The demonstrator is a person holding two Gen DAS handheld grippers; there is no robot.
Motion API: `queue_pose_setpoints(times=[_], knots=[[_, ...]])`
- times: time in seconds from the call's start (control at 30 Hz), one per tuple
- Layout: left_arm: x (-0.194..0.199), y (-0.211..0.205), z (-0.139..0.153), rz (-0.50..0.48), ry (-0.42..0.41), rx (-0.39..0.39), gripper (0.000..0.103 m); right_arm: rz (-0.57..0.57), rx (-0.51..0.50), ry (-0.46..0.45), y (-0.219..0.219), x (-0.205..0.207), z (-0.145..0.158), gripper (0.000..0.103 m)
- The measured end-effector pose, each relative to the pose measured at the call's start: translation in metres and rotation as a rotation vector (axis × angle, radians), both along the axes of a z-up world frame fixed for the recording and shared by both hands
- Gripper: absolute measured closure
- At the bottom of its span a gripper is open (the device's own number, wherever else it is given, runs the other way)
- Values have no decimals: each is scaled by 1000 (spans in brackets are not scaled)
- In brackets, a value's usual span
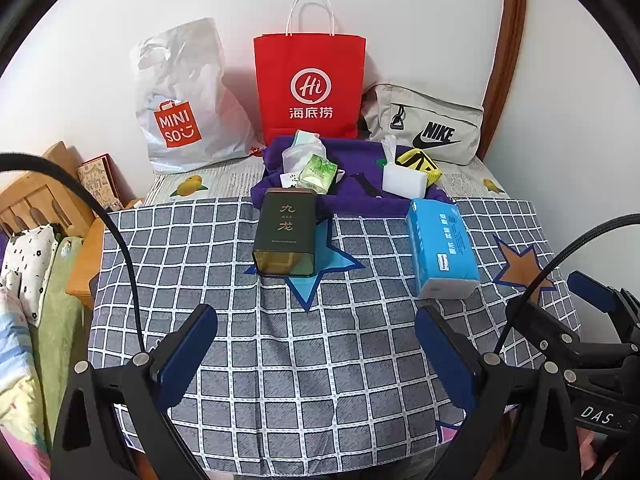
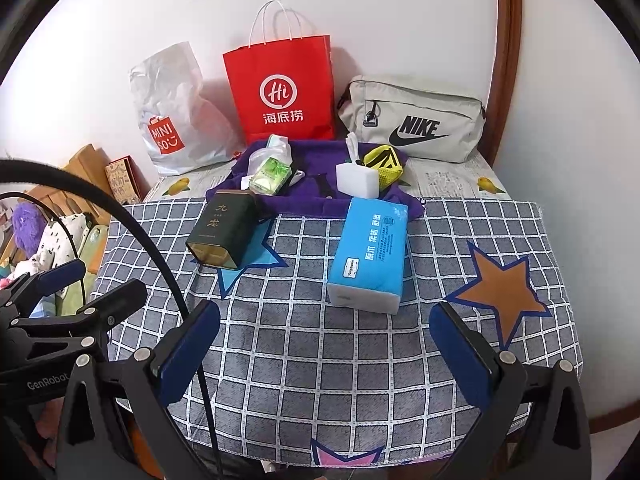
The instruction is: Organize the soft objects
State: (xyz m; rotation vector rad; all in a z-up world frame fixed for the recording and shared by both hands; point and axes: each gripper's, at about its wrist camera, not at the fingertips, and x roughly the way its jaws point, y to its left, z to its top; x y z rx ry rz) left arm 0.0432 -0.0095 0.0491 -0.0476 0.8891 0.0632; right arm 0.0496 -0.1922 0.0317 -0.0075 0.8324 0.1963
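A blue tissue pack (image 1: 440, 248) (image 2: 370, 254) lies on the checked cloth (image 1: 312, 360) (image 2: 320, 360). Left of it rests a dark green tin (image 1: 285, 234) (image 2: 224, 230) on its side. Behind them a purple towel (image 1: 360, 196) (image 2: 316, 196) holds a white tissue pack (image 1: 404, 178) (image 2: 357, 180), a small green packet (image 1: 318, 172) (image 2: 271, 176), a clear plastic bag (image 1: 298, 150) (image 2: 268, 152) and a yellow mesh item (image 1: 420, 162) (image 2: 386, 160). My left gripper (image 1: 316, 344) (image 2: 92, 284) hovers open over the cloth's near part. My right gripper (image 2: 324, 340) (image 1: 592, 296) is open beside it, nothing held.
Against the wall stand a white Miniso bag (image 1: 180, 100) (image 2: 168, 120), a red paper bag (image 1: 310, 84) (image 2: 280, 92) and a grey Nike pouch (image 1: 428, 124) (image 2: 412, 116). Wooden furniture (image 1: 36, 196) and bedding (image 1: 28, 264) sit at the left. A brown door frame (image 1: 508, 60) rises at the right.
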Motion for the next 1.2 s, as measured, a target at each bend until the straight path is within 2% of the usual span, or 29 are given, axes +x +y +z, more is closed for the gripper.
queue_pose_setpoints(times=[1.2], knots=[[3, 5, -3, 9, 16, 0, 3, -3, -11, 11, 2, 3, -4, 0]])
